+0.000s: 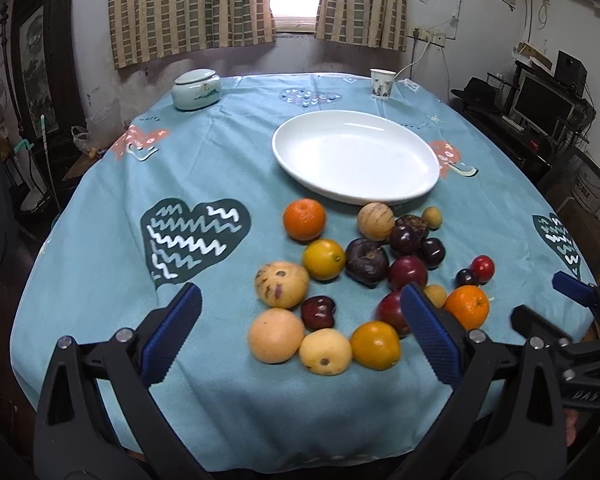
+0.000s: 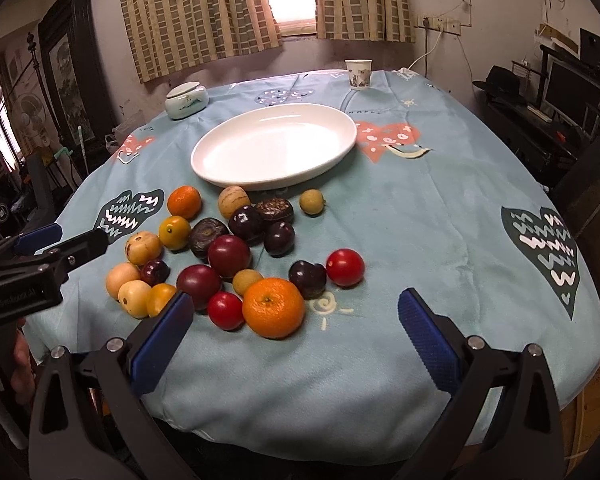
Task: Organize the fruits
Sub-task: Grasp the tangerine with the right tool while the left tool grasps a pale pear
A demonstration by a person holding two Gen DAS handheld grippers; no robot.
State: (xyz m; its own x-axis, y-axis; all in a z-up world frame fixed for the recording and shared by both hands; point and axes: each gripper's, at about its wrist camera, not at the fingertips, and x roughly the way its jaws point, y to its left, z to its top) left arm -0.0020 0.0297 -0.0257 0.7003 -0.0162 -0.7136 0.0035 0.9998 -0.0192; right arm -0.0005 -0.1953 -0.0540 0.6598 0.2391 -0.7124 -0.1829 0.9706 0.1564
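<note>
Several fruits lie loose on the blue tablecloth in front of an empty white oval plate (image 1: 356,156) (image 2: 274,146): oranges (image 1: 304,219) (image 2: 273,307), yellow fruits (image 1: 323,259), pale melons (image 1: 281,284), dark plums (image 1: 366,261) (image 2: 229,256) and red tomatoes (image 2: 345,267). My left gripper (image 1: 300,308) hangs open over the near fruits, with nothing between its blue fingers. My right gripper (image 2: 292,312) is open too, low at the table's near edge, with the big orange between its fingers but untouched. Each gripper shows at the edge of the other's view.
A pale lidded ceramic jar (image 1: 197,89) (image 2: 186,100) stands at the far left of the table and a paper cup (image 1: 382,83) (image 2: 358,74) at the far right. Curtains and a window lie behind. A desk with a monitor (image 1: 540,106) stands to the right.
</note>
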